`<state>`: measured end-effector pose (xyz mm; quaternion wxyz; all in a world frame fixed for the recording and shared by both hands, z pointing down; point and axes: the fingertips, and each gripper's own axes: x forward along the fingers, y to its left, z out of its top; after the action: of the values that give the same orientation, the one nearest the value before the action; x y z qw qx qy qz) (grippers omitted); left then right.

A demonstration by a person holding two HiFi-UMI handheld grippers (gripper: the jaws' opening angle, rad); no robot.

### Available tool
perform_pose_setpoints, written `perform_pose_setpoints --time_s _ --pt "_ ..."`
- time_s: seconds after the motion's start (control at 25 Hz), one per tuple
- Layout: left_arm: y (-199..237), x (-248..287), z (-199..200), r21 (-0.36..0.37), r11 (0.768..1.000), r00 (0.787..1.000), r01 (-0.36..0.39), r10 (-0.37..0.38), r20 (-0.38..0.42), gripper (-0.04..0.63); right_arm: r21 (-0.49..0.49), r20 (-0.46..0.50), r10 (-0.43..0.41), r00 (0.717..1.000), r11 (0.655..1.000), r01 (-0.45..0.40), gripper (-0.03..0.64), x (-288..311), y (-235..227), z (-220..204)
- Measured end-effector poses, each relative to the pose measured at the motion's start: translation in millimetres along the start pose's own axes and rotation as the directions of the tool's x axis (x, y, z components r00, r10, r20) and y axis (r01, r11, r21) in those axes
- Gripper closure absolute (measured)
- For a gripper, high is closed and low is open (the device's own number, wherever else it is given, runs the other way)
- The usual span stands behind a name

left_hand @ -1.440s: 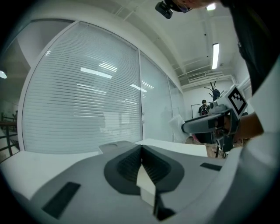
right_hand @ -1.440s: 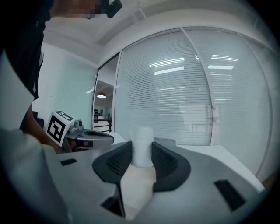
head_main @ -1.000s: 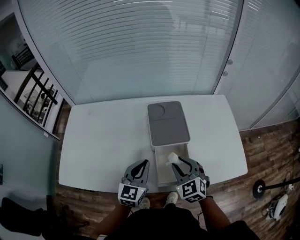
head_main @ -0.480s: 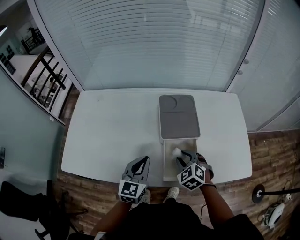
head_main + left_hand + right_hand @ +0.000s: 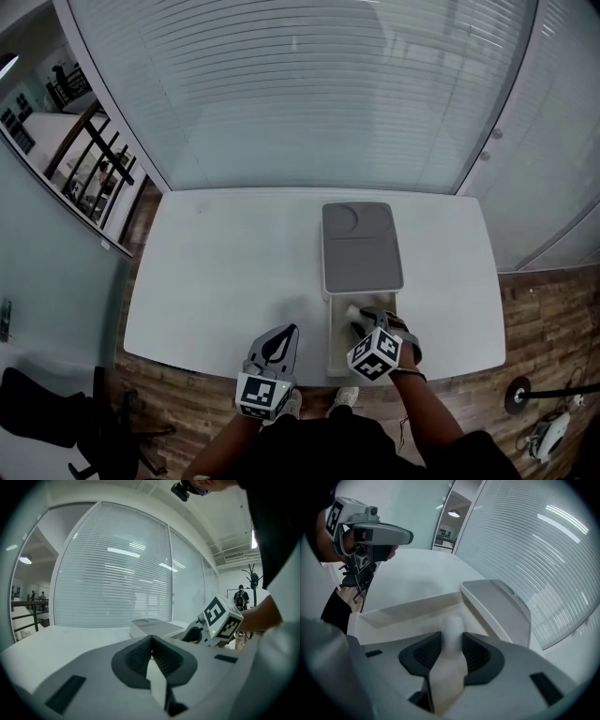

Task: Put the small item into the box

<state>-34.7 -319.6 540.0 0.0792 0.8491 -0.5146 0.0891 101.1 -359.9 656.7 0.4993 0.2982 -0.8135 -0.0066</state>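
Note:
The small item (image 5: 451,625) is a white, rounded piece, and my right gripper (image 5: 451,638) is shut on it. In the head view this gripper (image 5: 362,322) tilts steeply down into the open white box (image 5: 332,345), holding the small item (image 5: 353,312) just above the box floor (image 5: 401,623). The box's grey lid (image 5: 362,246) is slid back toward the far side and shows as the grey lid (image 5: 497,603) on the right. My left gripper (image 5: 285,332) hovers shut and empty at the table's near edge, left of the box. Its tips (image 5: 151,639) meet with nothing between them.
The white table (image 5: 225,262) stretches left and far of the box. A glass wall with blinds (image 5: 309,94) stands behind it. Wooden floor (image 5: 544,319) lies to the right, with a stand base on it. My right gripper's marker cube (image 5: 220,618) shows beside the lid (image 5: 152,626).
My right gripper has sunk and tipped downward into the open box with the small item still held. The left gripper has barely shifted.

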Motion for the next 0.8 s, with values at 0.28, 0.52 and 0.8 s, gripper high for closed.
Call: perform_pose_setpoints --time_s 0.28,0.52,0.8 --pt "14.1 4.5 18.6 0.014 0.999 0.998 -0.029 0.028 0.048 0.583 -0.004 -0.021 0.007 1.000 1.000 -0.007 0.463 3.3 -2.3 2.0" --pt "23.3 4.3 6.1 -0.011 0.999 0.999 -0.038 0.038 0.037 0.583 0.027 -0.001 0.000 1.000 1.000 0.000 0.425 2.6 0.2 2.4" --pt "17.7 9.0 9.9 -0.003 1.000 0.999 -0.011 0.011 0.041 0.583 0.134 0.068 0.032 0.997 0.990 -0.041 0.423 -15.7 -3.0 10.8"
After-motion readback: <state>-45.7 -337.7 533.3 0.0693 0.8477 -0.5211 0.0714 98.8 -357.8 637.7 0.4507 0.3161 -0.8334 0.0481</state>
